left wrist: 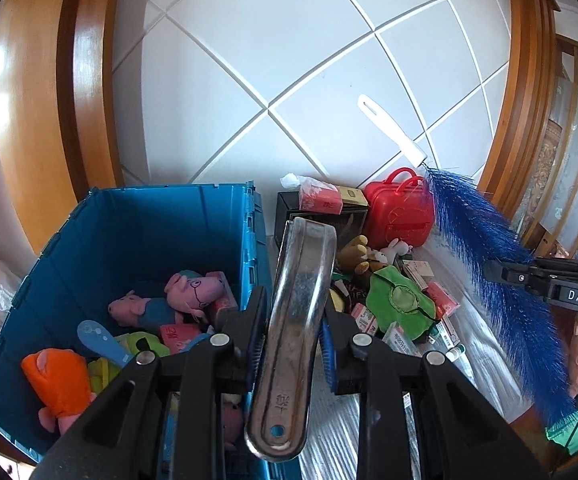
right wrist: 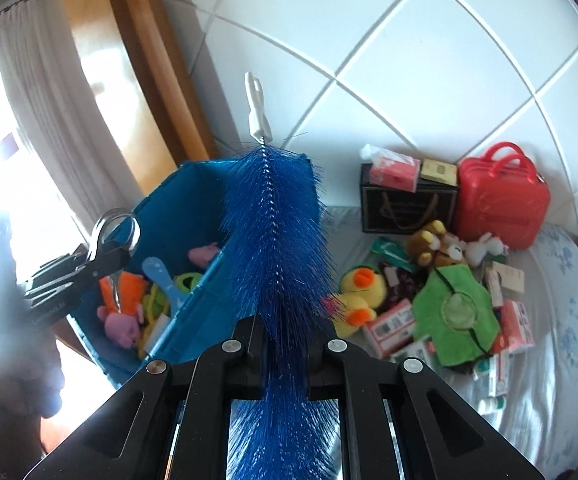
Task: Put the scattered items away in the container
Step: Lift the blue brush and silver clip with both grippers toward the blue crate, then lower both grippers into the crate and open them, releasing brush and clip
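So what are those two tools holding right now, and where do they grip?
Left tool grips a metal handle around its middle. Right tool grips a blue brush by its bristles.

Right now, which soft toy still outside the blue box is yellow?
The duck, lying beside the green cloth; the teddy is brown, the little rabbit white.

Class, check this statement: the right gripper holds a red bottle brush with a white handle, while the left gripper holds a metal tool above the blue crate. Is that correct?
Not quite: the bottle brush in the right gripper is blue, not red, as the right wrist view shows. Its handle is white, and the left gripper does hold a metal tool above the blue crate.
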`<state>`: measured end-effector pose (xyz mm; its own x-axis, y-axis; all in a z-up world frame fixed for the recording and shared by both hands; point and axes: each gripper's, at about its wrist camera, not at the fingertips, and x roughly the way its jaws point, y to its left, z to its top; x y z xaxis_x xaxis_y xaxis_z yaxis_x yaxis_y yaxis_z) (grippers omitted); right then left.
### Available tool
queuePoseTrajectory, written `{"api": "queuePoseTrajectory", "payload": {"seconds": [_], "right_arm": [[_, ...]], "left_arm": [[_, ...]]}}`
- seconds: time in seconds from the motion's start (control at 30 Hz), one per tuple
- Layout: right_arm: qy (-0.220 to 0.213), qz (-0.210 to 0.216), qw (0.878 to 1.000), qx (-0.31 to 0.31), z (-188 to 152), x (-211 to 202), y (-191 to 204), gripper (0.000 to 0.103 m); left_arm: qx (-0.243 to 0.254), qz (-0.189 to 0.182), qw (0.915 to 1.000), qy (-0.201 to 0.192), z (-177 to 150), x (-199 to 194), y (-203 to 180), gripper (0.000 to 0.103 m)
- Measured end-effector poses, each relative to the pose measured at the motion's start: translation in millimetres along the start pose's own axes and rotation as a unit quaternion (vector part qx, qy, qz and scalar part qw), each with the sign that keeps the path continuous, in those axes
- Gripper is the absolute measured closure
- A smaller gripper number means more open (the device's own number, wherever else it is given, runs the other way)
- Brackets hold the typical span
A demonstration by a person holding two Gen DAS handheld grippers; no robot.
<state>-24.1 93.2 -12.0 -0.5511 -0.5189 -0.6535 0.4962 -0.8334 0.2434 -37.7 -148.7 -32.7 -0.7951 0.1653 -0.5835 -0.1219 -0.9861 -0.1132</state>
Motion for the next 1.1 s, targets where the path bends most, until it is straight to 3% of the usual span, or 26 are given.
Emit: {"api": "queuePoseTrajectory", "payload": {"seconds": [0.4,0.77,1.1], "right_arm": [[0.014,0.052,0.998,-0.038,41,67,99,0.092],[0.016,0.072,0.996,-0.056,76,128,173,0.092],[0.034,0.084,0.995,-0.038,93,178,202,0.092]], "left_arm": [[-0.027,0.031,0.9992,-0.004,3,-9,81,0.079],[-0.047,0.050,0.9976,0.005,-4,-2,147,0.079],[-0.064,0.069,0.9954,0.019,-13,6,191,0.079]]}}
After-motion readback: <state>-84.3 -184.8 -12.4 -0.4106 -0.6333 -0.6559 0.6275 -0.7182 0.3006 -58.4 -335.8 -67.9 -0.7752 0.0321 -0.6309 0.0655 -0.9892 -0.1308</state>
